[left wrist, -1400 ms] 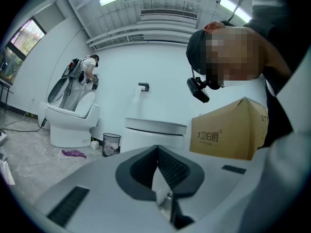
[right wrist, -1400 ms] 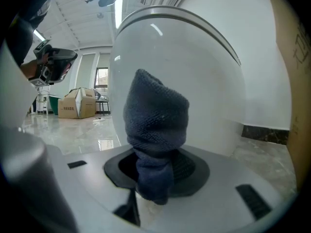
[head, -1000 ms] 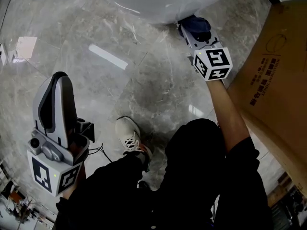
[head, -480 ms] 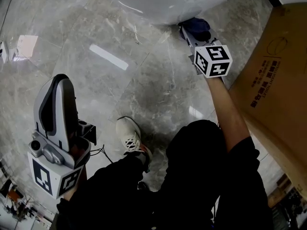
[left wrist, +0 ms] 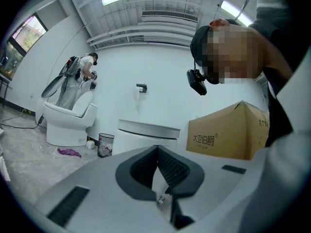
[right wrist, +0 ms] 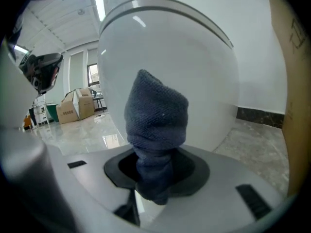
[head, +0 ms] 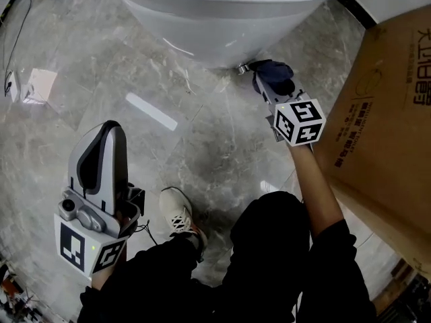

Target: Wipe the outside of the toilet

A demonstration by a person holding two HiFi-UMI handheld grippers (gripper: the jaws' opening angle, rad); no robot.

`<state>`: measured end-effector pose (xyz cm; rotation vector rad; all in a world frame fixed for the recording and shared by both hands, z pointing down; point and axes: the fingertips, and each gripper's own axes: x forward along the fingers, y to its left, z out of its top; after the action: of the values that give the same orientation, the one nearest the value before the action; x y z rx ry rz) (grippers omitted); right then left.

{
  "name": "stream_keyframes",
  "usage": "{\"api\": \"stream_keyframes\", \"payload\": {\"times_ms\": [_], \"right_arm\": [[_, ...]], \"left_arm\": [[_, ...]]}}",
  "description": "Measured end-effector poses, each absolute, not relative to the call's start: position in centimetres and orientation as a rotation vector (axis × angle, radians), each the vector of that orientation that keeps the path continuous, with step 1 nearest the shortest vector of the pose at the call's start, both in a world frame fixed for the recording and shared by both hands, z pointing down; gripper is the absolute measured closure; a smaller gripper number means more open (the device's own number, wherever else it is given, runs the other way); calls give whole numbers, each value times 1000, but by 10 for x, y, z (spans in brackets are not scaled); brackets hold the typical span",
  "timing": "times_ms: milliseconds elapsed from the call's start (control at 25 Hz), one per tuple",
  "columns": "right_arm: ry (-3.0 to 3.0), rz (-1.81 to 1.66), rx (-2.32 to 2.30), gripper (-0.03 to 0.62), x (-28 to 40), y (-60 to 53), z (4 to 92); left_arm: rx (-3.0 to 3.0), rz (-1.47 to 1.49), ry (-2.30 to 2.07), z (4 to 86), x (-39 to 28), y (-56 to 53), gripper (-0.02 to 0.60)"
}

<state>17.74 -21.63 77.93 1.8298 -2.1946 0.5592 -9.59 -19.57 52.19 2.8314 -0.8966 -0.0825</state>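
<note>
1. Right gripper [right wrist: 155,174]: the jaws are pinched on a dark blue cloth [right wrist: 156,115]. The cloth stands up from between them in a bunched wad.
2. In the head view the right gripper [head: 272,85] reaches out to the white toilet [head: 222,19]. The cloth [head: 275,71] sits at the lower outside of the bowl, where the bowl narrows toward the floor. From the right gripper view the toilet [right wrist: 204,67] fills the space directly behind the cloth. Actual contact cannot be confirmed.
3. Left gripper [left wrist: 156,152]: the jaws are pressed together at the tips with nothing between them. In the head view the left gripper [head: 102,155] is held over the floor, well apart from the toilet.
4. Room for moving: the grey marble floor [head: 141,79] lies open between the left gripper and the bowl. A cardboard box [head: 384,120] stands close on the right side of the right gripper and narrows the gap there. The person's shoe [head: 178,215] rests on the floor below the bowl.
5. Containers: the cardboard box [left wrist: 227,130] has printed sides, and its contents are not visible. In the left gripper view a small waste bin [left wrist: 104,145] stands on the floor by the far wall, and what it holds cannot be made out. A second toilet [left wrist: 68,123] stands to its left, with a purple rag [left wrist: 68,152] on the floor between them.
</note>
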Motion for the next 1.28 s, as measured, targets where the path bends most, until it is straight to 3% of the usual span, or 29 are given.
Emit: {"api": "stream_keyframes", "payload": {"times_ms": [720, 1280], "right_arm": [[-2433, 163, 1944, 471, 196, -207, 535], [-2443, 92, 1932, 471, 185, -234, 522]], "left_arm": [[2882, -51, -883, 512, -84, -178, 571], [2886, -46, -873, 518, -84, -182, 571]]}}
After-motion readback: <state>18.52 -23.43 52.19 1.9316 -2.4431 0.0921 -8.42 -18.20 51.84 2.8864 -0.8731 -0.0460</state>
